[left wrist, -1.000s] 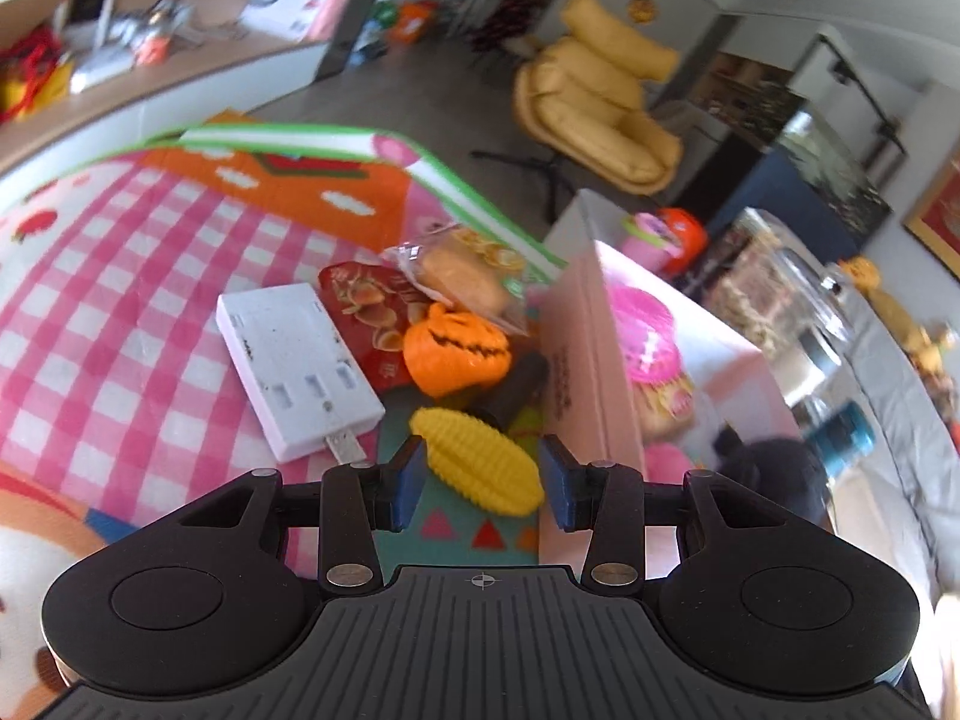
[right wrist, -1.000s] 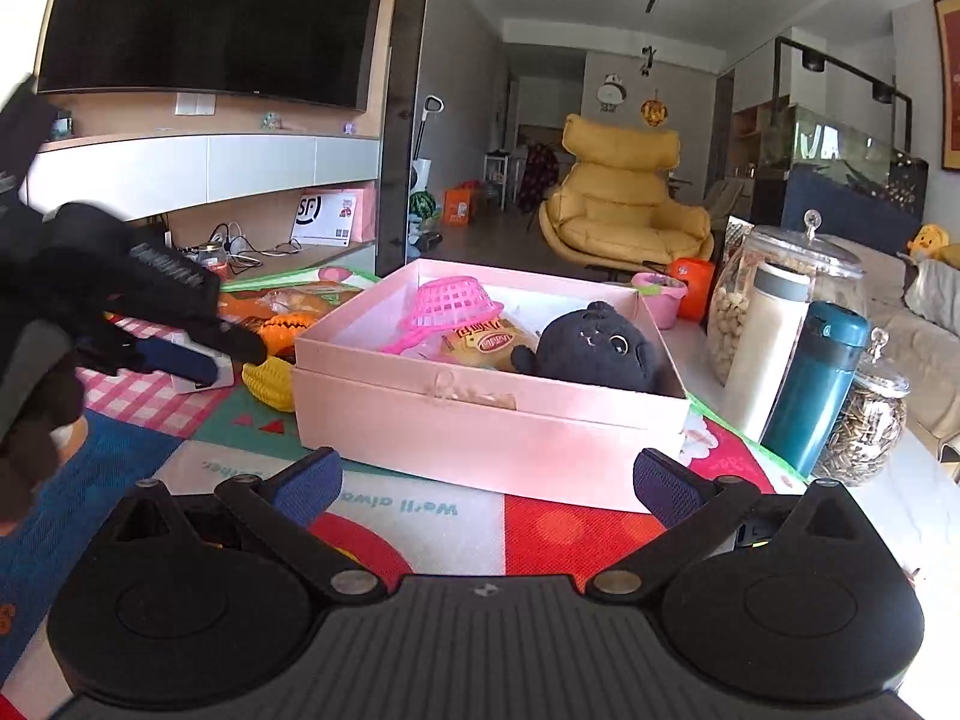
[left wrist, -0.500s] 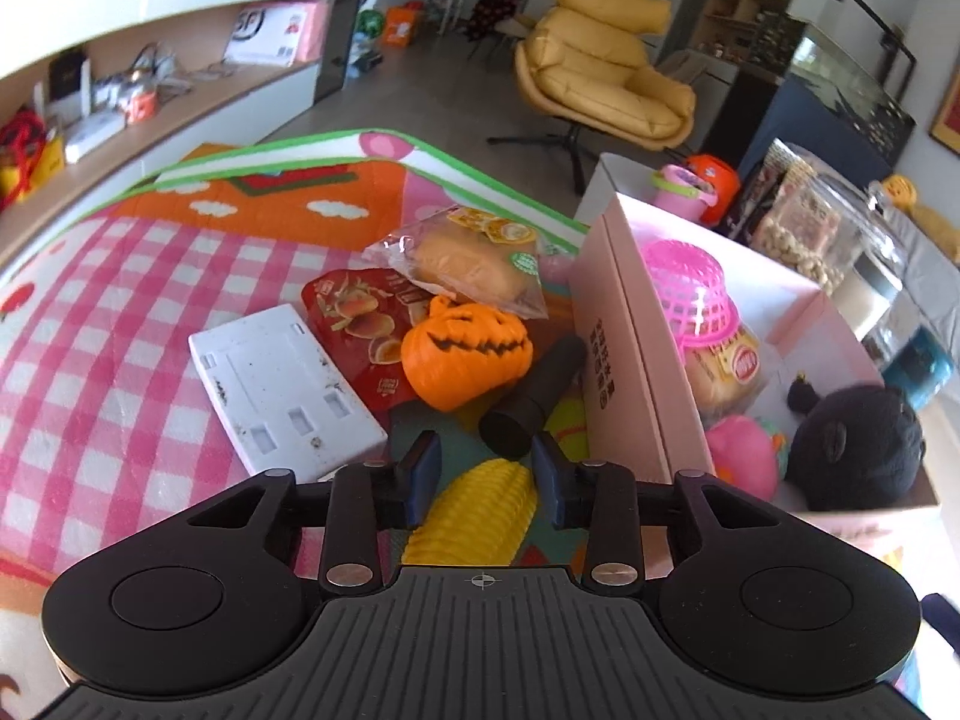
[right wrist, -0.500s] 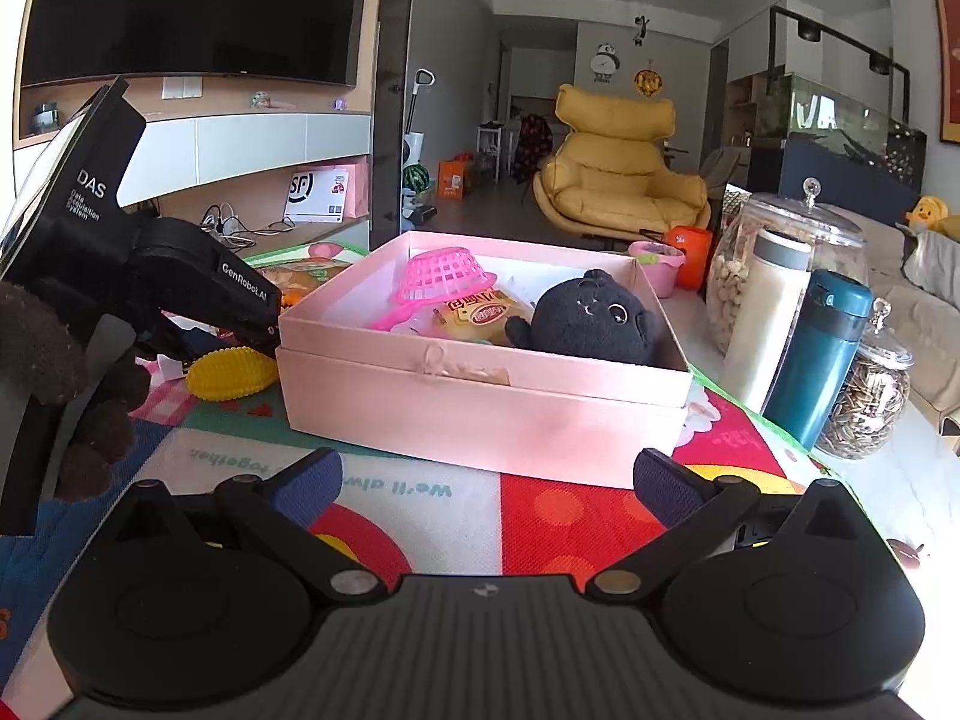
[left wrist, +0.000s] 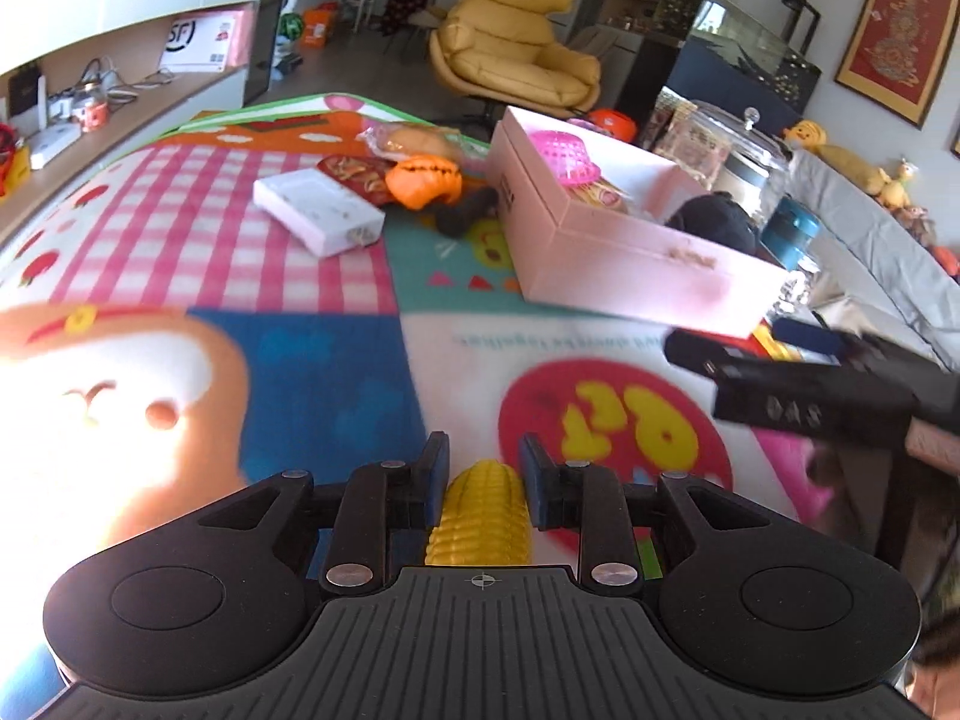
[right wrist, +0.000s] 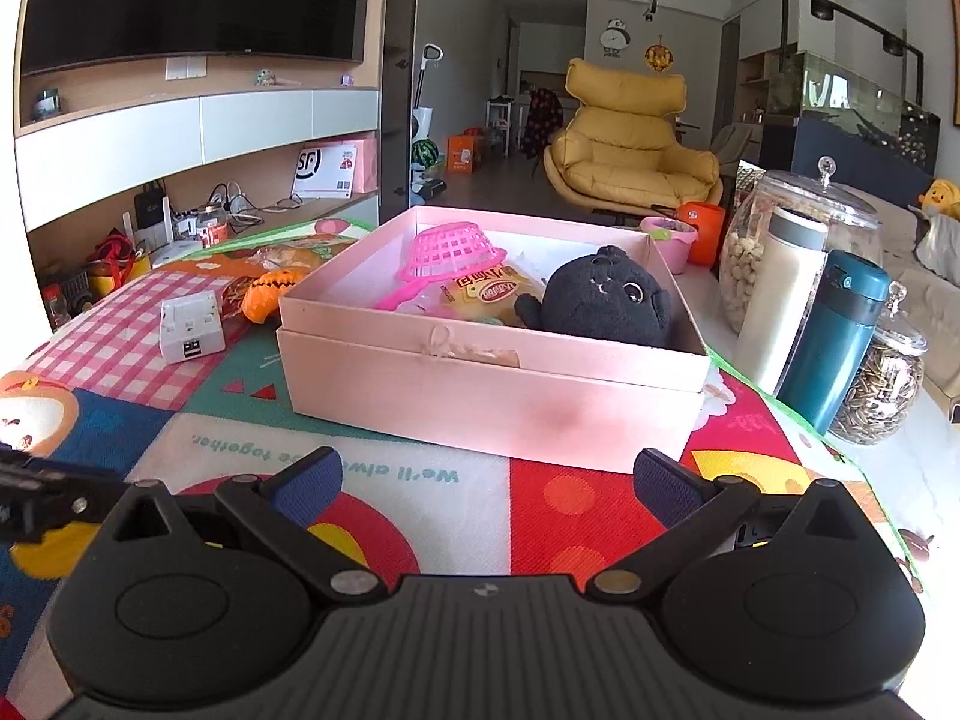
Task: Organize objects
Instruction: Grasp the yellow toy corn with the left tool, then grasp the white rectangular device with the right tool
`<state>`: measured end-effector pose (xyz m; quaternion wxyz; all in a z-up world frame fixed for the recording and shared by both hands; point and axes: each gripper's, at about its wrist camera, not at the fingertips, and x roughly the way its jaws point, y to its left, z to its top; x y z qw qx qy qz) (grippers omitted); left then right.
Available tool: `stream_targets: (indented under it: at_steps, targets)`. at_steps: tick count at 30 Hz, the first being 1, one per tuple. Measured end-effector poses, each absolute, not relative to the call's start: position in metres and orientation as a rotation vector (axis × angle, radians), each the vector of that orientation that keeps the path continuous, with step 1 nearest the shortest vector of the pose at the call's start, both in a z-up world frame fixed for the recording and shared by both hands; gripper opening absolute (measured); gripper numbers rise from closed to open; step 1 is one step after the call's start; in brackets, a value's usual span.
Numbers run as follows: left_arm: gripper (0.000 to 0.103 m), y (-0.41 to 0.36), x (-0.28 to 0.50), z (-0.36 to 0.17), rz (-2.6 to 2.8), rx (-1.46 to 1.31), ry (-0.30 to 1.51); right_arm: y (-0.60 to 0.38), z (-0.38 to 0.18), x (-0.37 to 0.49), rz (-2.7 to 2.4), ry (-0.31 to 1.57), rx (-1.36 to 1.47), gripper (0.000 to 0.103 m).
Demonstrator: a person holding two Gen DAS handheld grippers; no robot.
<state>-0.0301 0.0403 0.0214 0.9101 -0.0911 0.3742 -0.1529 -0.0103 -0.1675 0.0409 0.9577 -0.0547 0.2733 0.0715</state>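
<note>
My left gripper (left wrist: 483, 474) is shut on a yellow toy corn (left wrist: 483, 510) and holds it above the colourful play mat, well back from the pink box (left wrist: 630, 276). The box (right wrist: 480, 396) holds a pink plastic basket (right wrist: 453, 252), a snack packet (right wrist: 489, 294) and a black plush toy (right wrist: 606, 300). An orange pumpkin toy (left wrist: 423, 180), a white power adapter (left wrist: 318, 213) and snack bags (left wrist: 408, 141) lie left of the box. My right gripper (right wrist: 486, 480) is open and empty in front of the box.
Glass jars (right wrist: 780, 240), a white bottle (right wrist: 780, 294) and a teal flask (right wrist: 840, 330) stand right of the box. A dark cylinder (left wrist: 465, 213) lies beside the pumpkin. The right gripper's body (left wrist: 840, 384) shows at the right of the left wrist view.
My left gripper closed on the toy corn, lifted it and pulled back away from the box toward the near side of the mat. The right gripper stayed open in place.
</note>
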Motion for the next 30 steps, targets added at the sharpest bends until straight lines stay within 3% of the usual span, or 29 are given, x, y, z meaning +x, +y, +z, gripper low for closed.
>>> stream_targets:
  at_steps: [3, 5, 7, 14, 22, 25, 30]
  targets:
    - [0.029, 0.044, -0.044, 0.022, -0.327, -0.155, 0.756, -0.148, 0.055, -0.003, 0.294, 0.583, -0.117, 0.102]
    - [0.029, 0.045, -0.047, 0.021, -0.338, -0.134, 0.745, -0.13, 0.07, 0.007, 0.417, 0.614, -0.106, 0.086]
    - [0.029, 0.05, -0.048, 0.019, -0.352, -0.154, 0.738, -0.105, 0.083, 0.023, 0.499, 0.646, -0.13, 0.079]
    - [0.029, 0.064, -0.049, 0.014, -0.385, -0.236, 0.72, -0.013, 0.08, 0.086, 0.586, 0.744, -0.334, 0.079]
    - [0.029, 0.075, -0.048, 0.01, -0.42, -0.306, 0.718, 0.035, 0.044, 0.141, 0.535, 0.852, -0.361, 0.078]
    - [0.029, 0.077, -0.049, 0.01, -0.424, -0.317, 0.713, 0.034, 0.047, 0.135, 0.548, 0.859, -0.362, 0.049]
    - [0.029, 0.077, -0.049, 0.01, -0.422, -0.323, 0.712, 0.017, 0.049, 0.097, 0.587, 0.87, -0.416, 0.049]
